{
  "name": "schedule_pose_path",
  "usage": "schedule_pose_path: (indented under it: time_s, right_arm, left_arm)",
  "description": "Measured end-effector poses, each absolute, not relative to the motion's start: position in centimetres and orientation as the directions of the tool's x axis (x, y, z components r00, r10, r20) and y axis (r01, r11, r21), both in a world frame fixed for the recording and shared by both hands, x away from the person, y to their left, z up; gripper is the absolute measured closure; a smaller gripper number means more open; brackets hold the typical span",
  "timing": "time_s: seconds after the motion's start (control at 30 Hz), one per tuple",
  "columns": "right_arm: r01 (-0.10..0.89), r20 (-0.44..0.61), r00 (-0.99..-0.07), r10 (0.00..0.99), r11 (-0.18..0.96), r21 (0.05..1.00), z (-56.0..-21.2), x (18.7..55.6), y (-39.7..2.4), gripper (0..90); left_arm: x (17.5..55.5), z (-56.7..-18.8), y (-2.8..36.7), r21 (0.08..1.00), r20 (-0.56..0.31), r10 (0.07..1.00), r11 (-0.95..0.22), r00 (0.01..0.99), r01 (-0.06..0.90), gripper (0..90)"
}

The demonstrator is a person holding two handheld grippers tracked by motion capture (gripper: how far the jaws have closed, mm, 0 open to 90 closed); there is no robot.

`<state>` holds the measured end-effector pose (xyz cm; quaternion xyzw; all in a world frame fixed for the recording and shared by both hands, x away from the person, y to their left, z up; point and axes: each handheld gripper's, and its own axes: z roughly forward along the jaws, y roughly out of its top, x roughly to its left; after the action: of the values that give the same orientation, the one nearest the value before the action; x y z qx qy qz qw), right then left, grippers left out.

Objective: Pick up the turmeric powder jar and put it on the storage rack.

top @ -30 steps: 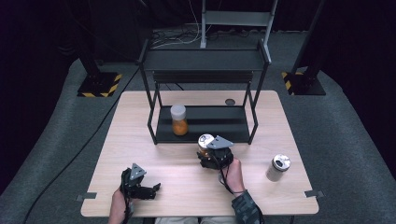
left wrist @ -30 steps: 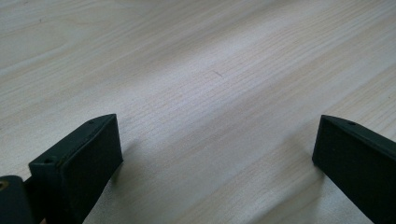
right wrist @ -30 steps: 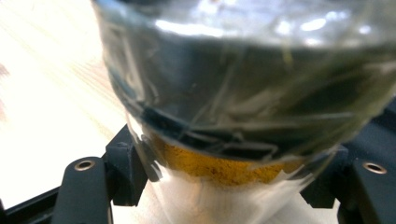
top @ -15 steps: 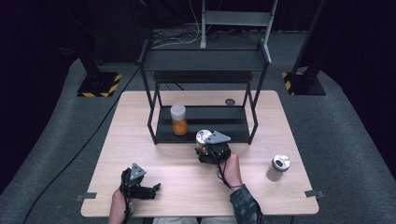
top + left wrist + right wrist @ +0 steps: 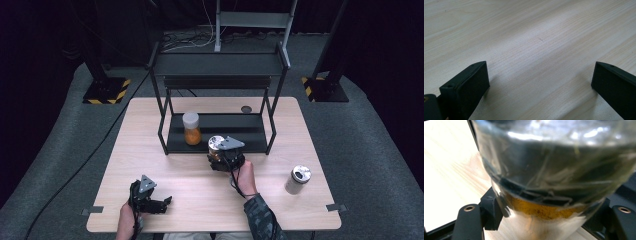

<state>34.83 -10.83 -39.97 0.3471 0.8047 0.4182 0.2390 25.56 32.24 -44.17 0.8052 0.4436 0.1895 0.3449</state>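
Over the table, high view:
R hand pose: right gripper (image 5: 220, 156) reached fwd from the bottom edge, camo sleeve (image 5: 260, 217) behind it, grey plate on top, sitting at the front lip of the black rack (image 5: 218, 67).
R grip: clamped on a clear jar (image 5: 216, 145), silvery top showing, jar right at the rack's lower shelf edge.
L hand pose: left gripper (image 5: 167, 201) low by the near-left table edge, pointing right, resting near the wood.
Surface: light wood table (image 5: 165, 165); orange jar w/ white lid (image 5: 191, 128) stands on the lower shelf, left of the held jar, apart from it; a white-bodied can (image 5: 298, 179) stands well off to the right.
Room: dark grey carpet, black surround, yellow-black striped feet at both sides, cables at the back.

Left gripper view:
L fingers: jaws wide apart, nothing between, bare wood grain of the table (image 5: 534, 40) under them.
Cut off: both jaw tips only partly in frame.

Right gripper view:
Jar: clear jar (image 5: 549, 165) very close up, blurred, pinched between the two black jaws; orange-yellow powder at its base, dark shapes seen through the glass.
Hard to tell: whether the jar's base touches shelf or table – can't say.
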Motion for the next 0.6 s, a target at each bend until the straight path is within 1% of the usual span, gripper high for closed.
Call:
schedule_pose_path:
  time_s: [0.6]
  right_arm:
    - [0.37, -0.09, -0.638, 0.765, 0.407, 0.835, -39.9, 36.3, -10.4, 30.4]
  left_arm:
    - [25.6, -44.2, 32.2, 0.724, -0.001, 0.845, -0.369, 0.535, 0.584, 0.9]
